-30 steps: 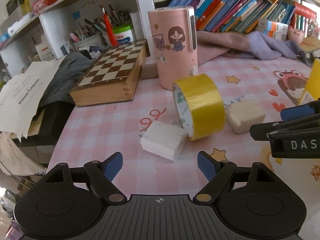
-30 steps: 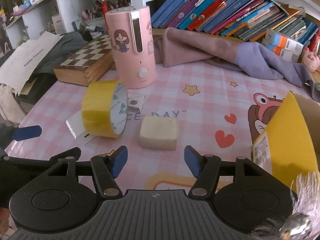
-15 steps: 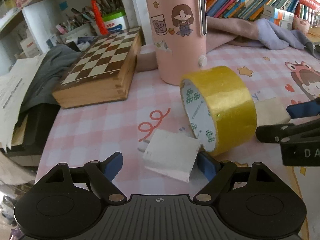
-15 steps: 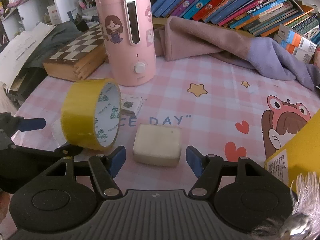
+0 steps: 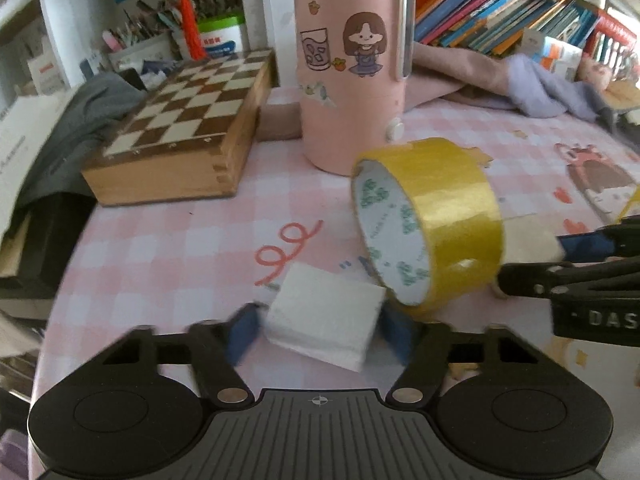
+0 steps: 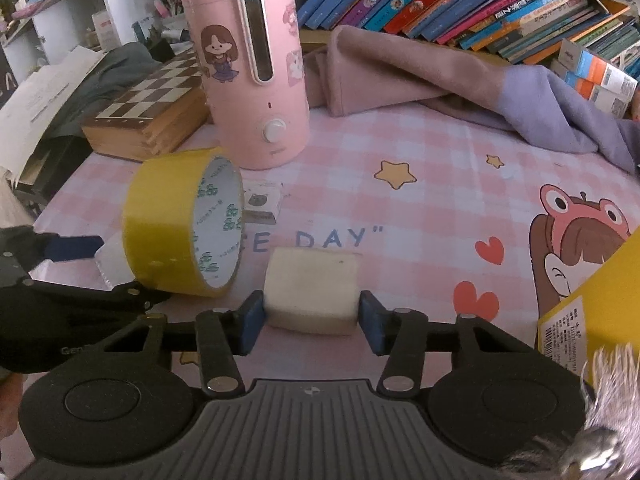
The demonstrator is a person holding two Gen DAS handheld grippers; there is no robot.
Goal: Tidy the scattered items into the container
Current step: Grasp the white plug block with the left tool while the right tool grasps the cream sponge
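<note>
My left gripper (image 5: 320, 330) has its blue pads against both sides of a white block (image 5: 326, 318) lying on the pink checked tablecloth. My right gripper (image 6: 312, 316) has its pads at both sides of a cream block (image 6: 312, 290). A yellow tape roll (image 5: 432, 220) stands on edge between the two blocks; it also shows in the right wrist view (image 6: 180, 228). The yellow box (image 6: 592, 300) stands at the right edge. A small bear-printed packet (image 6: 262, 202) lies behind the tape.
A pink cylindrical appliance (image 5: 352, 92) stands behind the tape. A wooden chessboard box (image 5: 188, 128) lies at the left. A pink and purple cloth (image 6: 440, 88) lies in front of the books. The table's left edge (image 5: 60, 280) is close.
Both grippers moved forward and their fingers closed in. The left now brackets the white block, the right the cream block. The blocks and the tape have stayed in place.
</note>
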